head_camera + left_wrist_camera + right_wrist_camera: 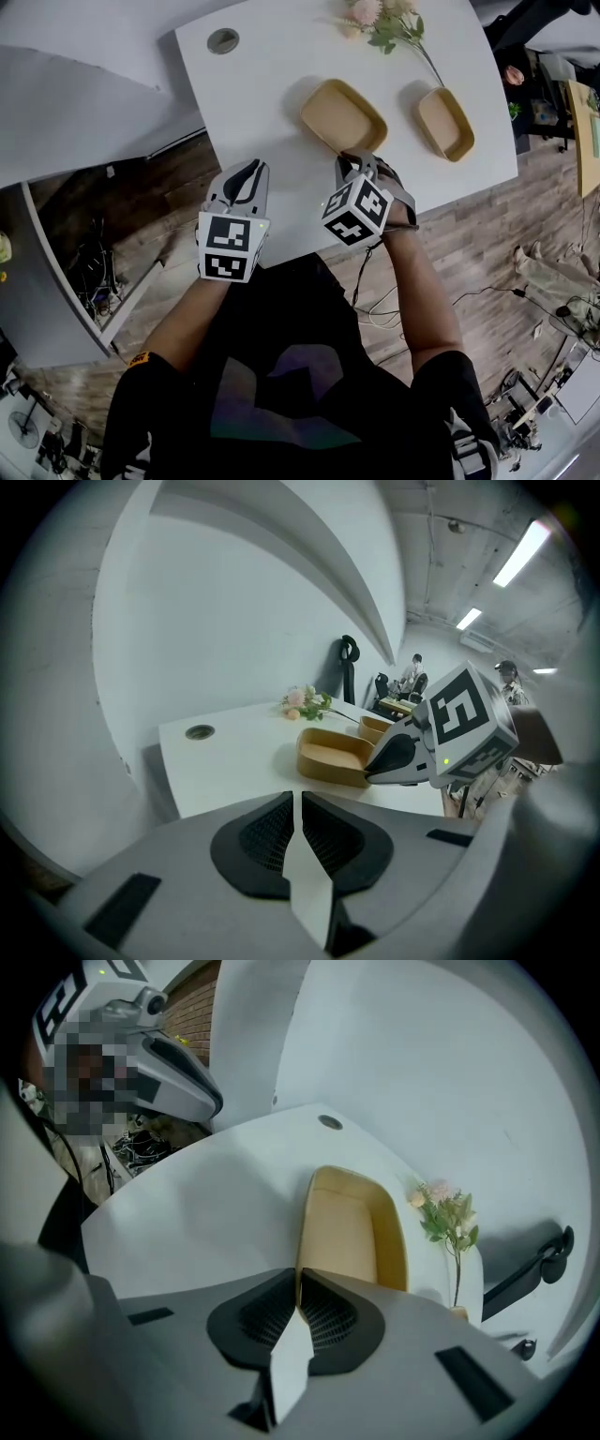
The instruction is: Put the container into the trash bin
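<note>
The right tongs are reaching out over the near edge of the white counter, and they are biting down on the near rim of the tan container. In the right gripper view those tongs are pressing together with only a thin slit between them, and the container's near wall is running straight into that slit. The container is sitting flat on the counter, open side up, its long side stretching away from the person.

Over on the other side, the left tongs are hovering above the counter's near edge, just beside the right ones, and they are closed on nothing. The left gripper view is confirming it: the jaws of the left tongs are meeting with bare counter showing ahead. That same view is catching the right tongs touching the container's near corner.

A second tan container is lying to the right of the gripped one, apart from it. A sprig of artificial flowers is lying at the far edge, its stem pointing down between the two containers. A round cable hole is showing at the counter's far left corner.
</note>
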